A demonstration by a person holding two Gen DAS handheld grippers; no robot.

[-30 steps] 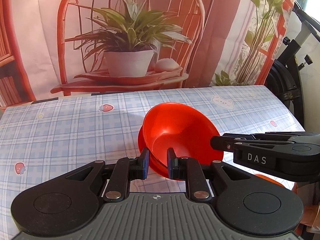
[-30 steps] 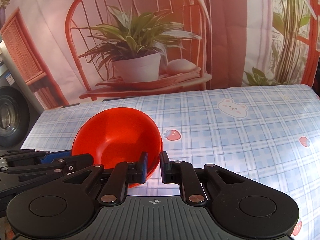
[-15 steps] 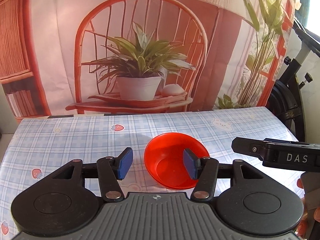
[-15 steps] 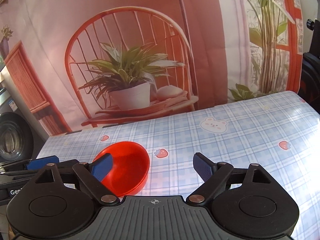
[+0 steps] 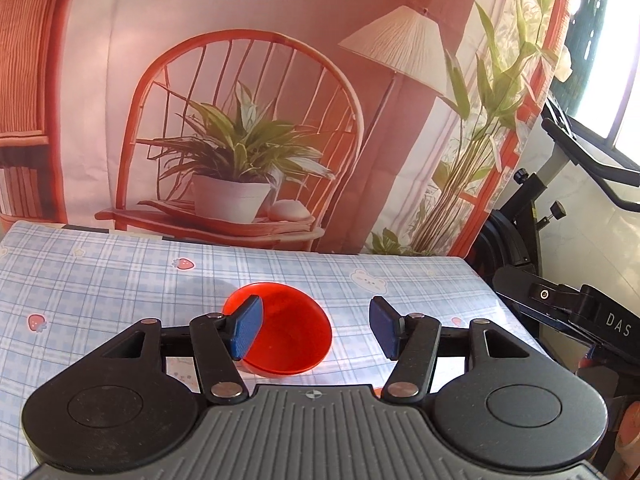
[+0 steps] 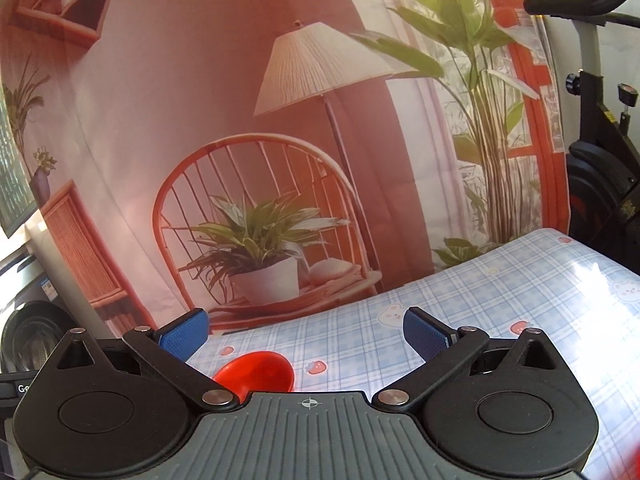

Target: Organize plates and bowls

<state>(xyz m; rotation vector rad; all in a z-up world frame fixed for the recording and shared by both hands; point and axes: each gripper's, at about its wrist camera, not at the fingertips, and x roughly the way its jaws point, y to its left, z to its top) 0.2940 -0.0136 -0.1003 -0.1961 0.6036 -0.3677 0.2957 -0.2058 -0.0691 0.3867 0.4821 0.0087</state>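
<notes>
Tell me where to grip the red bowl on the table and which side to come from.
Grip the red bowl by its thin rim, one finger inside the wall and one outside. It sits upright, mouth open upward, so the rim is fully exposed. The open left gripper is already in front of the near edge, so probably come from the near side, descending slightly.
</notes>
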